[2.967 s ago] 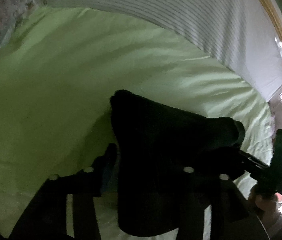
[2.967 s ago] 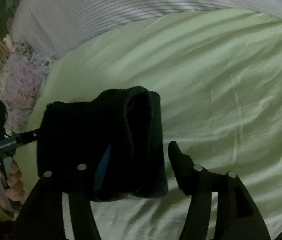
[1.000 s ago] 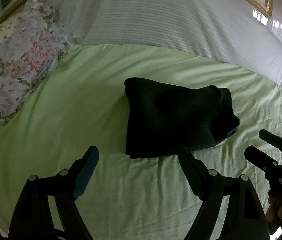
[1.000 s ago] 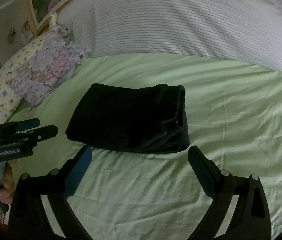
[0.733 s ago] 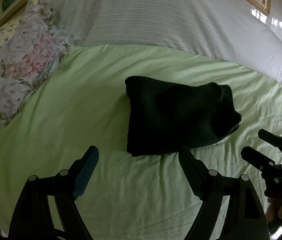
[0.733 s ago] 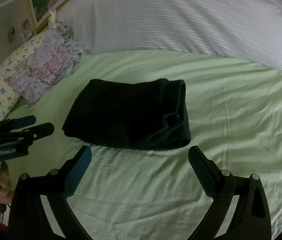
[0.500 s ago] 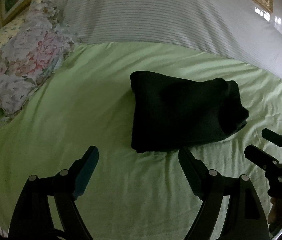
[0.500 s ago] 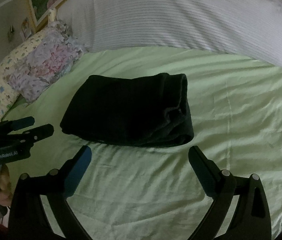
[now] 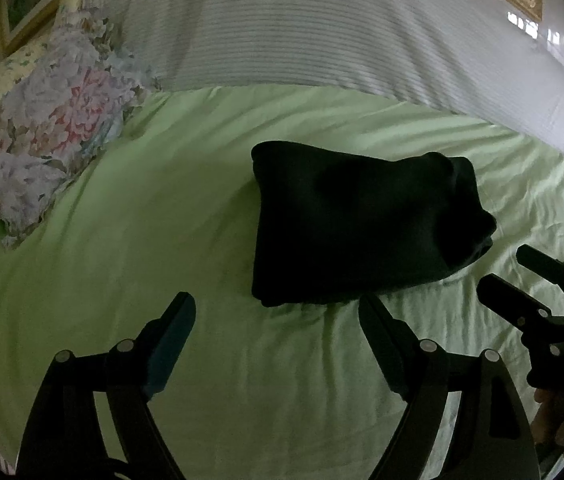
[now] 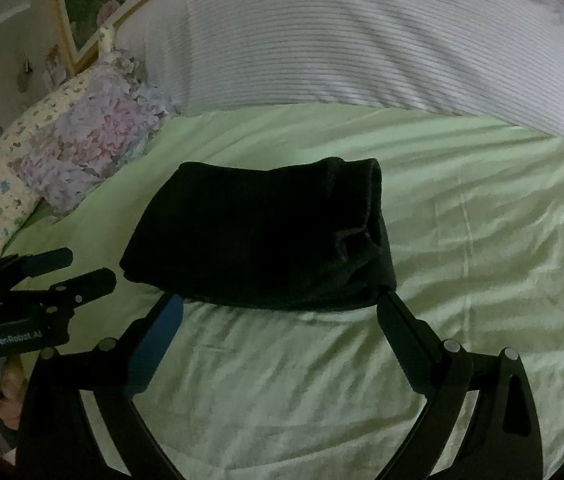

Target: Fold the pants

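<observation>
- Left wrist view: folded black pants (image 9: 357, 224) lie on the green sheet (image 9: 130, 240); left gripper (image 9: 278, 304) spread wide, holding nothing.
- Right gripper (image 10: 280, 300) likewise spread, just short of the pants.

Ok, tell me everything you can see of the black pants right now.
The black pants lie folded into a compact, thick rectangular bundle on the green bedsheet, roughly mid-bed. The fabric looks soft and matte, with stacked layers showing at the right end. Nothing grips them: the left gripper and right gripper are both open, just short of the near edge.
</observation>
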`<state>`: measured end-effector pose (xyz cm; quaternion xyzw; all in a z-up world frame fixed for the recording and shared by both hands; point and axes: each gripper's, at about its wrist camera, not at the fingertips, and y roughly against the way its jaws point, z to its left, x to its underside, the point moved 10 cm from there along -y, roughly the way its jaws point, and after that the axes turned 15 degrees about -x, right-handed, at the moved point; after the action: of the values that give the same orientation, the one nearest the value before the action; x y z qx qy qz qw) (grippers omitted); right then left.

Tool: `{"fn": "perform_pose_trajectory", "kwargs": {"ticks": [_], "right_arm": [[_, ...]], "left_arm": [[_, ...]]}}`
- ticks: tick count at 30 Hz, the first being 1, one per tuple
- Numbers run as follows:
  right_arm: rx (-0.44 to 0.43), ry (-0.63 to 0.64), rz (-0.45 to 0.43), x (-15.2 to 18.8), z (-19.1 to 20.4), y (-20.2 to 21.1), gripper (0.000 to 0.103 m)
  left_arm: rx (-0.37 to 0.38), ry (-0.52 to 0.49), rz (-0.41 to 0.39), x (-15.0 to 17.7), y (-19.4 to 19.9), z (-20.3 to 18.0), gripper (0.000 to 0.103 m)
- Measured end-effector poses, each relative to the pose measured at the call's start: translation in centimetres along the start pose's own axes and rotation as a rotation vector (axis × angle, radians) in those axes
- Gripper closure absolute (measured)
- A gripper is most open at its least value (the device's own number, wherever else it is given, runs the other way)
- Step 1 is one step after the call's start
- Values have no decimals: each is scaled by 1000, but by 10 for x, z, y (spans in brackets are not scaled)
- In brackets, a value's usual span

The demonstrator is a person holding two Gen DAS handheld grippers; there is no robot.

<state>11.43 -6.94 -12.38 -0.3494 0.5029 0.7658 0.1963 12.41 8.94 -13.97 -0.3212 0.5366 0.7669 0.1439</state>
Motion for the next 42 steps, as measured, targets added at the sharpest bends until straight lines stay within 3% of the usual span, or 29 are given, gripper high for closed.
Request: {"fn": "perform_pose_trajectory", "kwargs": {"ticks": [15, 42], "right_arm": [[-6, 0, 9, 1, 2, -7, 5], [-10, 15, 9, 1, 4, -10, 5]], "left_arm": [[-16, -1, -18, -3, -2, -1, 12], [-12, -1, -6, -8, -7, 3, 12]]}}
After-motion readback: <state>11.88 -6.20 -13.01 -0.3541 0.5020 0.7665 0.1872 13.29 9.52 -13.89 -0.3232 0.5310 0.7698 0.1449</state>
